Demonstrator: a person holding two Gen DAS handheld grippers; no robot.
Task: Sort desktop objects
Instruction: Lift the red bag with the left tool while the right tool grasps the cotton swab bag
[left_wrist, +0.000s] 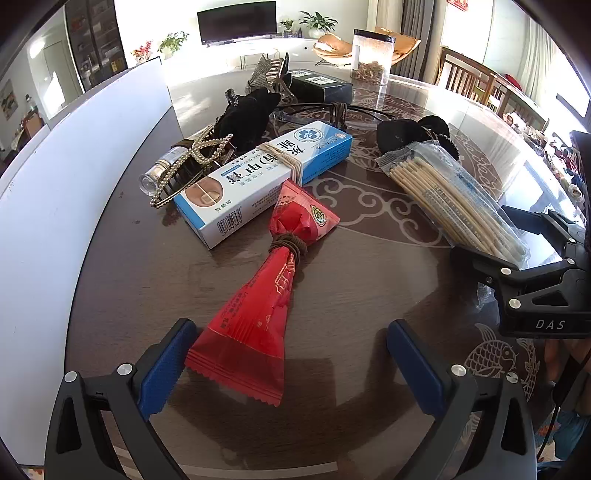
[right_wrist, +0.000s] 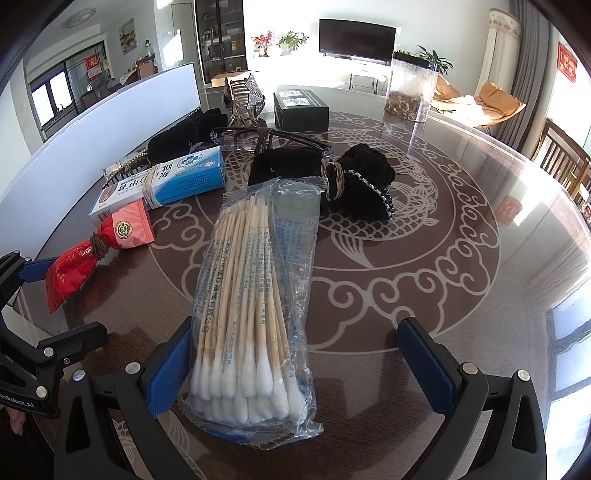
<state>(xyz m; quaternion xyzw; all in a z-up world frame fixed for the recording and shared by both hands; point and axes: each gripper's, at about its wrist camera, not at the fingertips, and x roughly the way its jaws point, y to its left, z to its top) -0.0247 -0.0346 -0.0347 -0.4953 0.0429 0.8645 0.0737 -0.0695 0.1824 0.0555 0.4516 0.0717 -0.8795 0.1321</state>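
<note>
A red snack packet cinched with a brown hair band lies flat on the dark table. Its near end sits between the blue pads of my left gripper, which is open wide; the left pad is close beside the packet's corner. A clear bag of cotton swabs lies lengthwise between the fingers of my right gripper, also open, the bag nearer its left pad. In the left wrist view the right gripper straddles the swab bag.
A blue-white medicine box with a rubber band, a pearl hair clip and a vial lie behind the packet. Farther back are banded glasses, a black pouch, a black box and a clear canister. A white board borders the left.
</note>
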